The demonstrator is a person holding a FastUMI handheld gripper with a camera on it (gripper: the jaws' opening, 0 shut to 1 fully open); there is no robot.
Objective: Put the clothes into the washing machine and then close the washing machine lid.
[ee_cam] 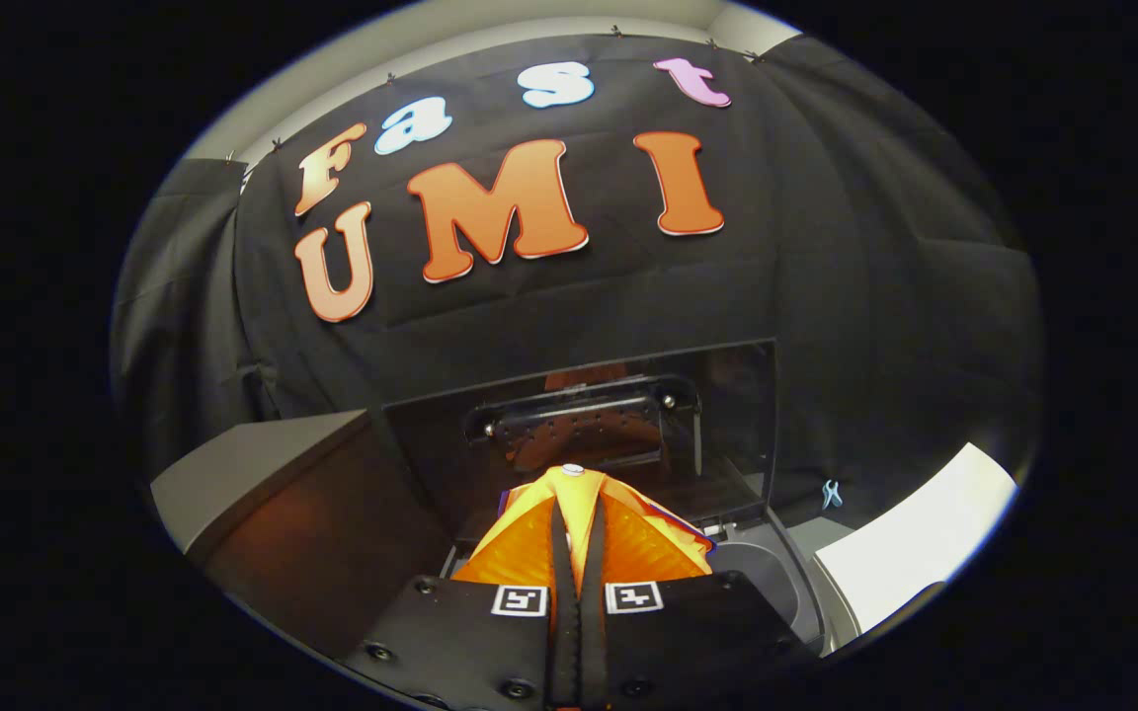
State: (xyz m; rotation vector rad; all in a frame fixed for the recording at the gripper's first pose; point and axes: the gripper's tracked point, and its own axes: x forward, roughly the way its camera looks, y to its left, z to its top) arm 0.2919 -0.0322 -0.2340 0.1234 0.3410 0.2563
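The gripper has its two fingers drawn nearly together, pinching a fold of orange clothes between them. The cloth bunches up around the fingers in a ridged, tent-like heap, with a small pale button or stud at its peak just past the fingertips.

Under and just behind the cloth is the washing machine, seen from above. Part of its round dark tub opening shows just right of the cloth, ringed by a grey rim. The cloth hangs over the left part of that opening; whether it touches the tub I cannot tell.

Beyond the fingertips the washing machine lid stands raised, a dark glossy panel tilted back towards the booth wall. It mirrors the gripper and an orange glow from the cloth.

To the left of the machine, a grey-topped cabinet with a brown side stands close beside it. To the right, near the machine's far corner, lies a white surface.
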